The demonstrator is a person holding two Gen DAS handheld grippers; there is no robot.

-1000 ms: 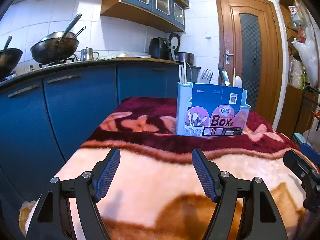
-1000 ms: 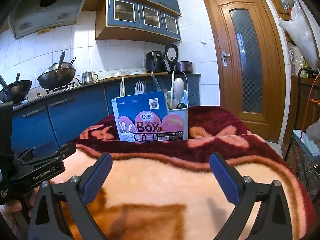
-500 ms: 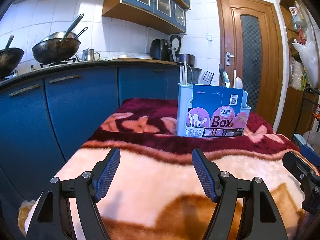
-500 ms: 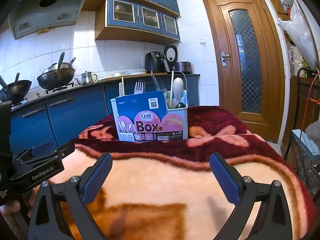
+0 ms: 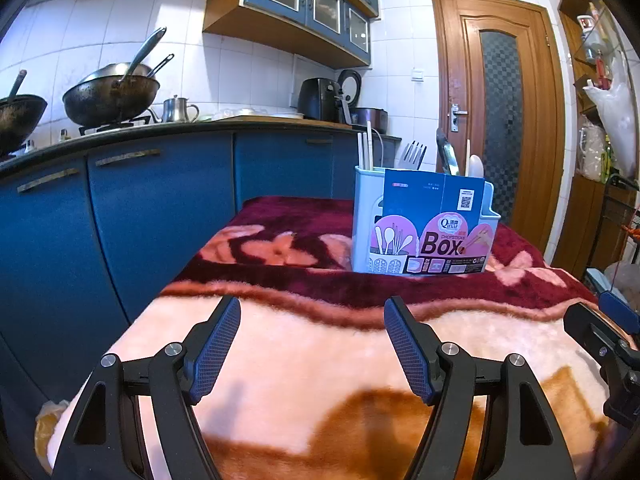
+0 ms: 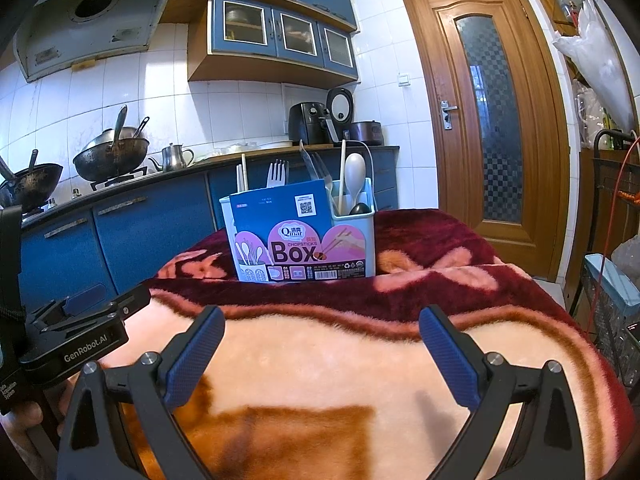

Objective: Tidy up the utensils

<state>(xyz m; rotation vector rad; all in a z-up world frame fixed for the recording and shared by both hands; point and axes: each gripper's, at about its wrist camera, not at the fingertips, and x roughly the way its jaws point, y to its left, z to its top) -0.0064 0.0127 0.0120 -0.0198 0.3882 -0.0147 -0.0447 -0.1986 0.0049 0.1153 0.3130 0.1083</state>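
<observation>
Left gripper point(image 5: 312, 320) spread wide and empty above blanket point(image 5: 320, 360), right gripper point(image 6: 322, 328) likewise spread, utensil holder point(image 6: 300, 236) stood ahead of both, fork point(image 6: 277, 172), spoon point(image 6: 355, 172) upright inside

Blue cabinets point(image 5: 160, 208), white-tiled wall point(image 6: 132, 92), seemingly wooden door point(image 6: 492, 120).

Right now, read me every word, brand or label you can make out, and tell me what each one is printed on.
"Qinar" on the card sleeve around the utensil holder.
"CHOPSTICKS" on the same sleeve.
"Box" on the same sleeve.
"GenRobot.AI" on the body of the left gripper, seen from the right wrist.
The sleeve's QR code, barcode, top line and bottom small print are too small to read.
</observation>
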